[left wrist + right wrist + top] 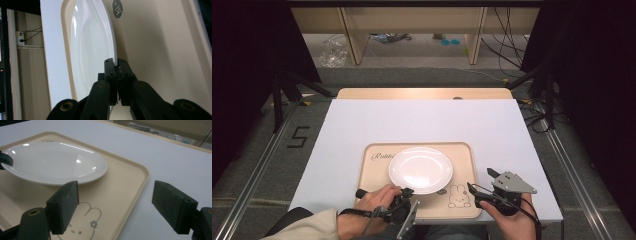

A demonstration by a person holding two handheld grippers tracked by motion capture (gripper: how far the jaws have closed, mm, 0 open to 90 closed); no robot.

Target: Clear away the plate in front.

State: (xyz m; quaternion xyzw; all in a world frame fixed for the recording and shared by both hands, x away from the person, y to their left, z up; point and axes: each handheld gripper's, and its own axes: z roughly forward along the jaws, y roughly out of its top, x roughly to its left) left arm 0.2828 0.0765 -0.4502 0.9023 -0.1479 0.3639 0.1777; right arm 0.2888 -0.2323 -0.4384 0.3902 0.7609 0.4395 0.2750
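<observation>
Gripping: the left hand-held gripper (404, 192) has its jaws clamped on the plate's near rim, low and left of centre in the high view.
Left jaws: in the left gripper view the left hand-held gripper (117, 65) shows both black jaws pressed together with the thin white rim pinched between them.
Plate: the plate (420, 169) is white, round and bare, on the tray at the centre of the high view; in the left gripper view the plate (90, 47) fills the upper left; in the right gripper view the plate (53, 161) lies at upper left, its near edge seeming slightly raised off the tray.
Tray: the tray (462, 155) is beige with a rabbit drawing (458, 196) at its lower right corner, and it lies on the tabletop (492, 125), which is covered in white.
Right: the right hand-held gripper (478, 187) sits at the lower right of the high view, beside the tray's right corner, jaws wide apart and holding nothing.
Right jaws: in the right gripper view the right hand-held gripper (116, 206) straddles the tray's (130, 195) edge, one jaw over the rabbit drawing (86, 220), the other over the tabletop (175, 162).
</observation>
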